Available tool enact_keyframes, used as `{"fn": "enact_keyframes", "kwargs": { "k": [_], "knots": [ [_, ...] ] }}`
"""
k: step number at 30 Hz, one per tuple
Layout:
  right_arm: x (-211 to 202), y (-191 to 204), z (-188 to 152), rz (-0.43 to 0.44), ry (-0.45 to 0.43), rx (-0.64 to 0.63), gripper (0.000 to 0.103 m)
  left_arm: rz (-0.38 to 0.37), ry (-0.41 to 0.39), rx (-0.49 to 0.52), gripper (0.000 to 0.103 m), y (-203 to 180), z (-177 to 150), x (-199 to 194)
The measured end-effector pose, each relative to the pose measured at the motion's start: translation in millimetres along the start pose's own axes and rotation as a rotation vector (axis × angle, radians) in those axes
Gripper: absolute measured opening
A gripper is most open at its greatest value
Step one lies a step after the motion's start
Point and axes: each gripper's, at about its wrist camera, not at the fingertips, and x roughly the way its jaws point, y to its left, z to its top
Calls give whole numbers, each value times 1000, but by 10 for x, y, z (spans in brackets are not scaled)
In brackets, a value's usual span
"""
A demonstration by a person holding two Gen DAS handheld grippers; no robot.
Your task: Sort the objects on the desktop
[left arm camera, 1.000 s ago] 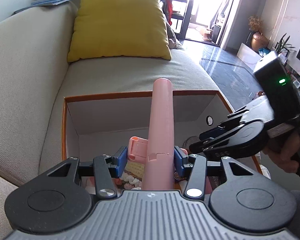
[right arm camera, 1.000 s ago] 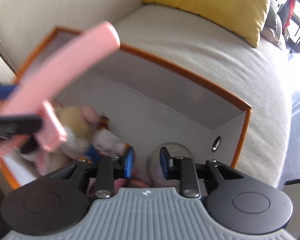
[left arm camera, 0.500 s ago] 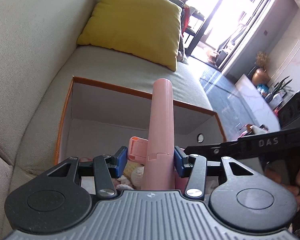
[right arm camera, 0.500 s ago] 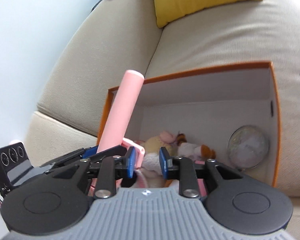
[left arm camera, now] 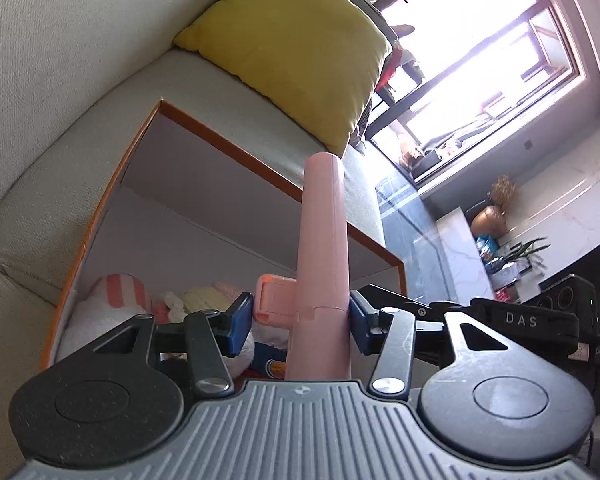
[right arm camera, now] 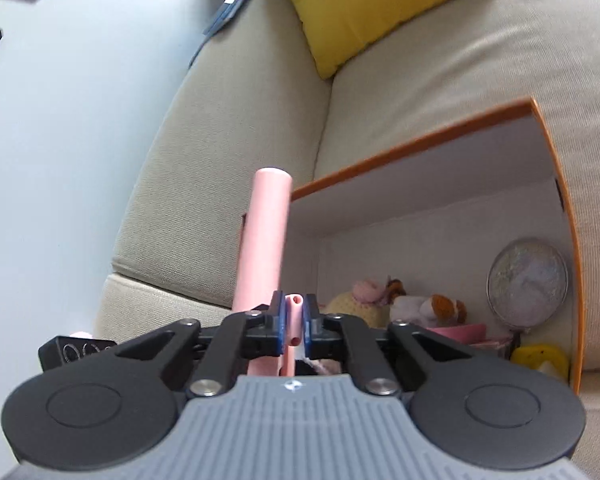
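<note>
- The left gripper (left arm camera: 300, 322) is clamped on a pink tube-shaped gadget (left arm camera: 323, 240), held upright above the orange-rimmed storage box (left arm camera: 228, 146) on the sofa (left arm camera: 40, 120).
- The right gripper (right arm camera: 294, 322) is pinched tight on the gadget's pink side tab (right arm camera: 293, 316).
- Plush toys (right arm camera: 380, 304) and a round mirror (right arm camera: 528, 282) lie inside the box.

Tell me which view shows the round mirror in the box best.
The right wrist view: the round mirror leans against the white wall of the orange-rimmed box, fully visible beside the plush toys. In the left wrist view it cannot be seen; the pink tube and the tongs cover that corner.
</note>
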Motion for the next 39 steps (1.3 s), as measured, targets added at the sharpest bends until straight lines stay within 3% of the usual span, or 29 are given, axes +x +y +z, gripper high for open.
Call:
{"fn": "enact_keyframes", "kwargs": {
  "k": [3,7,11,16,21,29,39],
  "knots": [
    [-62,120,128,-119,9,-112,8,-5,-15,4,51,36,48,-13],
    [80,279,130,-169,33,-201,7,-13,-22,-23,51,25,83,16],
    [97,578,170,-253,43,-402,7,16,-65,29,51,35,77,-118],
    [308,980,69,-443,87,-799,6,156,-87,174,51,-16,-54,-191],
    [655,1100,-159,-573,139,-1177,6,180,-63,224,51,-116,-184,-149],
    [930,771,-496,-716,259,-1696,6,197,-56,260,51,-164,-228,-117],
    [1075,458,-589,-740,324,-1787,6,224,-67,301,51,-104,-312,-216]
  ]
}}
